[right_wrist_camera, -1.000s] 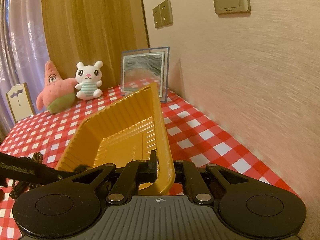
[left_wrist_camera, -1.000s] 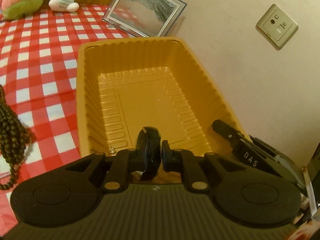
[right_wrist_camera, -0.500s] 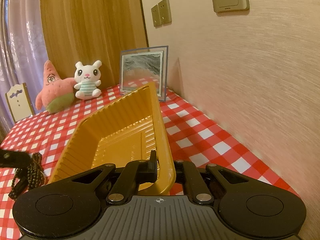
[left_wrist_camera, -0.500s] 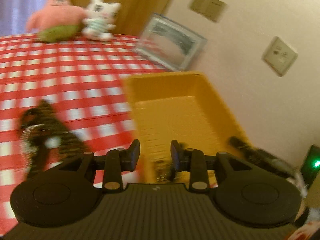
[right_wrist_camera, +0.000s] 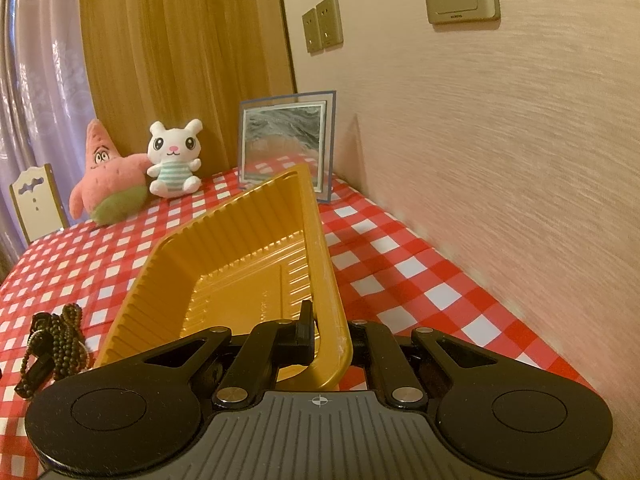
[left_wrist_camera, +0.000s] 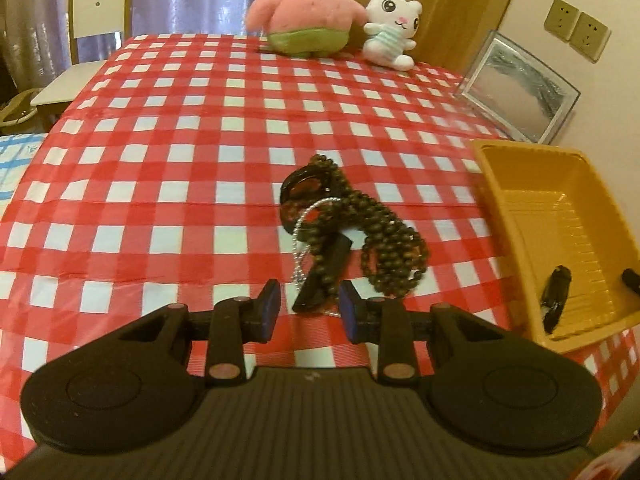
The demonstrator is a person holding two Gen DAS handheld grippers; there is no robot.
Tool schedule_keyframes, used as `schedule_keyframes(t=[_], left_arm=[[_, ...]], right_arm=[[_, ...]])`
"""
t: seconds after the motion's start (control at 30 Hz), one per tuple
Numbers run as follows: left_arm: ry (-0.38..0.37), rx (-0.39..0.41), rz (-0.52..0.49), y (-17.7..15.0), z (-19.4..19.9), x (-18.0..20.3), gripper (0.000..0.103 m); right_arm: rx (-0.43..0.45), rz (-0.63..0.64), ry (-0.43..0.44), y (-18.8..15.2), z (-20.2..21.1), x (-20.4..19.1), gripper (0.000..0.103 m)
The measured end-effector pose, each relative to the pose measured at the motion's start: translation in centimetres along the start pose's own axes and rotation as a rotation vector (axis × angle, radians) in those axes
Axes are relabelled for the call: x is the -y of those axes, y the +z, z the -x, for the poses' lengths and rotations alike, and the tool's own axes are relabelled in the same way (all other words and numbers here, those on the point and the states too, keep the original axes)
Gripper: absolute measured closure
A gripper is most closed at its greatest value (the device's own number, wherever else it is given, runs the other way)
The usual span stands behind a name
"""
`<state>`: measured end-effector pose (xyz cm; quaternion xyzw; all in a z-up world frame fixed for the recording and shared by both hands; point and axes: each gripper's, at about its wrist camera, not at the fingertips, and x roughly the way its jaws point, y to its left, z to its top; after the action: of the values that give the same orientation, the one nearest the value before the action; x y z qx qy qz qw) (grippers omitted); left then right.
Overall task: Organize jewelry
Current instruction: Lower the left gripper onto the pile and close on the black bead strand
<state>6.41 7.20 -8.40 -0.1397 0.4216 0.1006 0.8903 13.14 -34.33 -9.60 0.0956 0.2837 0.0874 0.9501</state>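
Observation:
A heap of jewelry [left_wrist_camera: 360, 220] lies mid-table: dark brown bead strands, a thin silver chain and black pieces. My left gripper [left_wrist_camera: 308, 304] hovers just in front of it. Its jaws are closing with a gap still between them; the end of a black bar shows in that gap, untouched by the pads. The yellow ribbed tray [left_wrist_camera: 492, 184] stands to the right with one black piece [left_wrist_camera: 556, 300] lying in it. My right gripper [right_wrist_camera: 330, 332] is shut on the tray's near rim [right_wrist_camera: 324, 280] and holds it tilted. The bead heap [right_wrist_camera: 66, 344] shows at the left of the right wrist view.
Red-and-white checked cloth [left_wrist_camera: 180, 184] covers the table. A pink star plush [left_wrist_camera: 308, 4] and a white bunny plush [left_wrist_camera: 390, 28] sit at the far edge. A glass picture frame [left_wrist_camera: 520, 92] leans on the wall at the right. A chair [left_wrist_camera: 96, 8] stands beyond the far left corner.
The left gripper let go of a black piece into the tray, opened, and swung left to the jewelry heap. The right gripper and tray have not moved.

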Motion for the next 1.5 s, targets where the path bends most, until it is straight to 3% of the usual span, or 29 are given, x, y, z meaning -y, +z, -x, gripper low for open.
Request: schedule_keyframes(t=[0.63,1.17,1.23,1.3,1.5], left_arm=[[-0.023,-0.005,-0.041,0.8,-2.5,1.4,0.077],[-0.015,-0.040,0.023,2.2,-6.8,1.0,0.082],[-0.015,-0.038,0.020,2.4,-6.9,1.1,0.086],[-0.024,-0.026,0.012,2.5,-6.6,1.3,0.097],[-0.073,0.009,0.000,3.3,-4.9,1.8,0.097]], right_arm=[[-0.003,-0.004,-0.002,0.0,-0.3,0.3,0.097],[-0.002,-0.002,-0.003,0.0,-0.3,0.3,0.097],[-0.003,-0.003,-0.003,0.0,-0.3,0.3,0.097],[-0.004,-0.004,-0.004,0.0,-0.3,0.3,0.097],[-0.001,-0.003,-0.002,-0.1,-0.4,0.4,0.097]])
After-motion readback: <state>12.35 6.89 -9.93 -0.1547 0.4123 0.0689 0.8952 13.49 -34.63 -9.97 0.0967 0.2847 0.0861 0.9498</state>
